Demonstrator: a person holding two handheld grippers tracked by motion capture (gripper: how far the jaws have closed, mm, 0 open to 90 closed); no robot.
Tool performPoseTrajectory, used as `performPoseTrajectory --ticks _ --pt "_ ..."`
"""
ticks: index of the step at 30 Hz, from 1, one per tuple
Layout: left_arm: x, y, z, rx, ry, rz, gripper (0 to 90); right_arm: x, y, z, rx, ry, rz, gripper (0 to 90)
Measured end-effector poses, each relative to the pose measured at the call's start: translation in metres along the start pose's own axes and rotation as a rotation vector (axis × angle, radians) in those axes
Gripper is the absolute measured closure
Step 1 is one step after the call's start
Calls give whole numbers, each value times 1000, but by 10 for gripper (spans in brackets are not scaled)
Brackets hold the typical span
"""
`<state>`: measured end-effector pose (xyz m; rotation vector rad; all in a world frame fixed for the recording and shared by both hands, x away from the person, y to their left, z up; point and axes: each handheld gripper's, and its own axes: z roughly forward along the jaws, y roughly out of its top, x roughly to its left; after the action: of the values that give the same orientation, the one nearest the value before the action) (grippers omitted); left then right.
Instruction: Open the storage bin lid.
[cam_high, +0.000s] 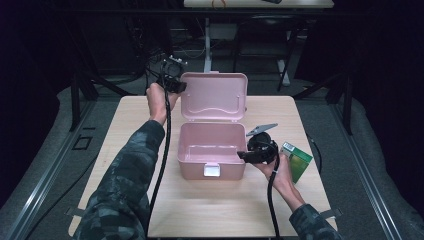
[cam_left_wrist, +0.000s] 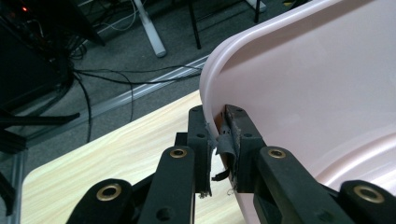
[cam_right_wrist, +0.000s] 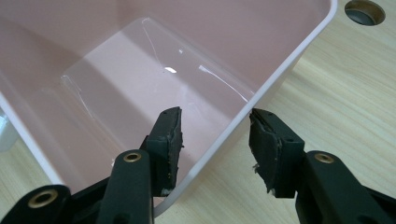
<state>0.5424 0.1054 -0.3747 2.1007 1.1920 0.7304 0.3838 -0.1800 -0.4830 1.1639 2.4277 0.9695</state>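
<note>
Two grippers work one pink box (cam_high: 211, 150), which sits open at the middle of the wooden table (cam_high: 130, 125), its lid (cam_high: 214, 96) standing upright behind the empty tub. The left gripper (cam_left_wrist: 218, 140) is clamped on the lid's left edge, its pads pinching the thin rim. The right gripper (cam_right_wrist: 215, 135) straddles the tub's right wall with its jaws apart, one inside and one outside, neither pad pressing on the plastic. As I judge it, the lid is held to be swung, and the risk lies in that narrow pinch: the rim is thin and smooth, so a pull off the hinge line could let it slip out or twist the hinge. With the right jaws not gripping, the light tub may slide or tip when the lid moves. Just right of the box lies a green carton (cam_high: 295, 159), close beside the right hand (cam_high: 280, 170), where a shove could knock it; the near front of the table is bare.
</note>
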Motion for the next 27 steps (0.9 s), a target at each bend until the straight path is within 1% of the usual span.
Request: performPoseTrajectory --ticks 1,6,9,12,15,17,20,27 --pt "1 0 2 -1 -4 -9 817 0 0 0 -2 4 1 538" --pt "2 2 10 10 -4 -17 819 0 0 0 -2 2 6 535" --pt "4 2 13 20 -15 -47 823 0 0 0 -2 -1 3 535" --pt "5 2 17 24 -17 -56 825 0 0 0 -4 -4 2 536" --pt "7 1 20 26 -28 -68 825 1 -1 1 -8 -5 9 536" --pt "7 1 23 28 -27 -73 825 1 -1 1 -7 -10 15 538" --pt "9 3 27 35 -41 -92 829 1 -1 1 -7 -13 20 536" --pt "7 3 37 56 -24 -104 825 1 -1 2 -13 -8 31 526"
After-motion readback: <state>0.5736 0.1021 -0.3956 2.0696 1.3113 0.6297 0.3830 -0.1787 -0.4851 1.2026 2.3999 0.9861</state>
